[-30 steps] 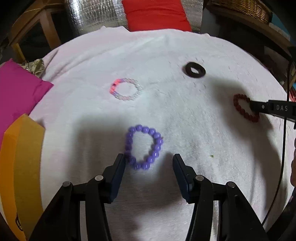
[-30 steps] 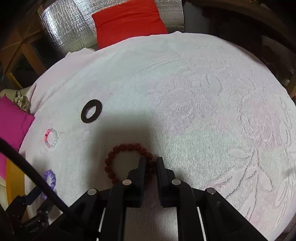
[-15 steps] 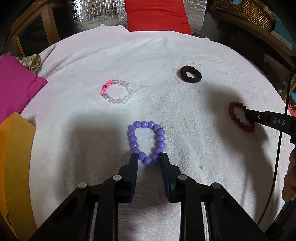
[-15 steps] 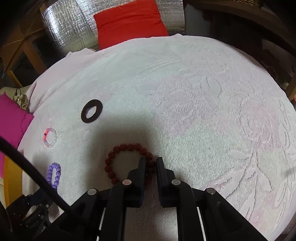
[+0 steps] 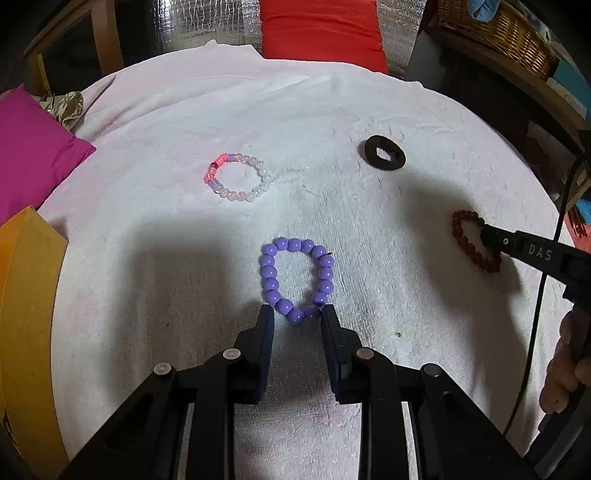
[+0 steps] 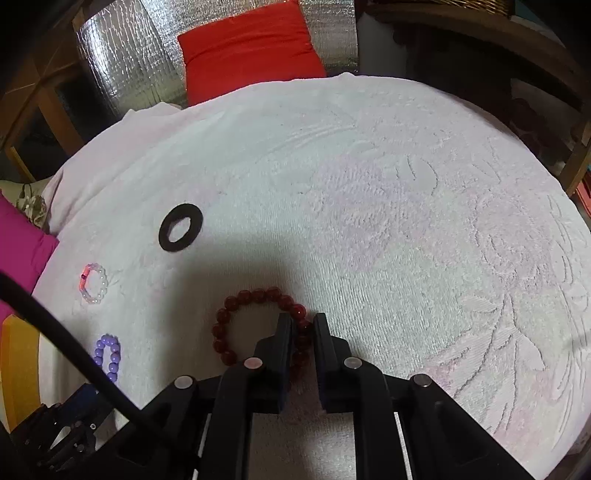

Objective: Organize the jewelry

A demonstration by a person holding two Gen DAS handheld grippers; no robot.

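Observation:
A purple bead bracelet [image 5: 296,280] lies on the white towel [image 5: 184,258]. My left gripper [image 5: 297,314] has closed on its near end, the fingertips pressing the nearest beads. A dark red bead bracelet [image 6: 255,325] lies on the towel, and my right gripper [image 6: 303,322] is shut on its right side. That bracelet also shows in the left wrist view [image 5: 472,240]. A pink and white bead bracelet [image 5: 236,177] and a black ring [image 5: 384,153] lie farther back.
A yellow box [image 5: 26,314] stands at the left edge, with a magenta cushion [image 5: 33,147] behind it. A red cushion [image 5: 321,29] and silver foil lie beyond the towel. A wicker basket [image 5: 498,26] sits at the back right.
My left gripper has drawn back a little and closed its fingers onto the near end of the purple bracelet, squeezing it narrower. The right gripper has stayed shut on the red bracelet.

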